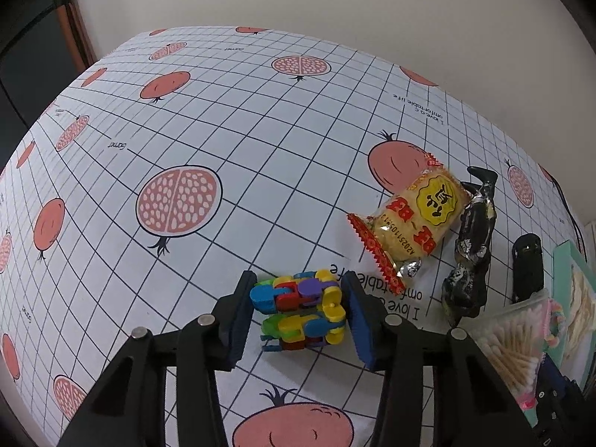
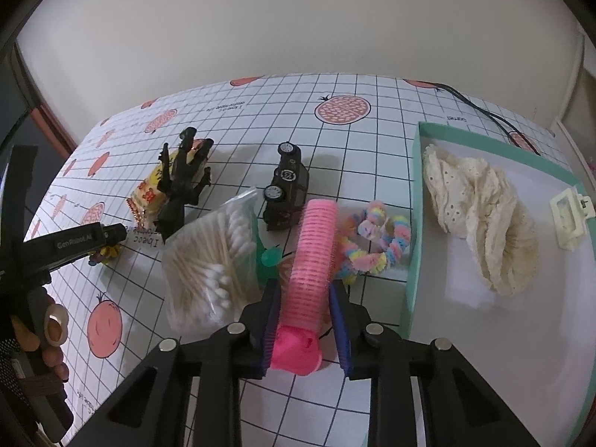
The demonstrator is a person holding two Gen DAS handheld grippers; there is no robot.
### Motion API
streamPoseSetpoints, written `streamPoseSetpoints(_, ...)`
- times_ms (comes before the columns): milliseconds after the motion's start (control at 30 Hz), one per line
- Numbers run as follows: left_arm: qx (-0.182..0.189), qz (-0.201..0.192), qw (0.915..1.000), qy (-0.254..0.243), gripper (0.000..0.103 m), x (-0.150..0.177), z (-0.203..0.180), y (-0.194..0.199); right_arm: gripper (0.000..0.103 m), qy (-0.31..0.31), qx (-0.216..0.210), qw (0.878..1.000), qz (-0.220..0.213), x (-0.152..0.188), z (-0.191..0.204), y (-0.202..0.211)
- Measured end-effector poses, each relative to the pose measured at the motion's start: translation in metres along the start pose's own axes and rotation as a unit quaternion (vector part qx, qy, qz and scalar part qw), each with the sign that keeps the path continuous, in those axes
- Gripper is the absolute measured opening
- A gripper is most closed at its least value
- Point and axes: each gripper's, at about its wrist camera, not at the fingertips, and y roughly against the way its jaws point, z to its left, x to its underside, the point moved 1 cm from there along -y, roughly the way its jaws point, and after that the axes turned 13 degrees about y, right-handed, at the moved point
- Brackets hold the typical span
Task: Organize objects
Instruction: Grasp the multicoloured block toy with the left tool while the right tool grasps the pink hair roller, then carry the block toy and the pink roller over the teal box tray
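My left gripper (image 1: pixel 298 279) is shut on a multicoloured plastic link toy (image 1: pixel 298 309) low over the pomegranate-print tablecloth (image 1: pixel 223 130); both blue pads press on its sides. From the right wrist view the same left gripper (image 2: pixel 111 232) appears at the left with the toy (image 2: pixel 106 253) under its tip. My right gripper (image 2: pixel 302 287) is shut on a pink hair roller (image 2: pixel 313 246), which lies lengthwise between the fingers and points away. A teal box (image 2: pixel 413 223) sits just to its right, holding cream lace fabric (image 2: pixel 480 219) and a cream hair clip (image 2: pixel 570 216).
A yellow snack packet (image 1: pixel 413 223), a black figure toy (image 1: pixel 473 246), a black toy car (image 2: pixel 287 190), a bag of cotton swabs (image 2: pixel 216 260) and a pastel scrunchie (image 2: pixel 376 246) lie between the grippers. A hand (image 2: pixel 52 327) holds the left gripper. A black cable (image 2: pixel 484 111) runs behind the box.
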Motion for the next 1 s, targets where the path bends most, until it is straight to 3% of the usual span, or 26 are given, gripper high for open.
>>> streamPoseSetpoints(1000, 0.013, -0.028, 0.9994, -0.015, 0.044, -0.008, -0.015, 0.031, 0.025, -0.009, -0.004, 0.997, -0.070, -0.014, -0.006, 0.045)
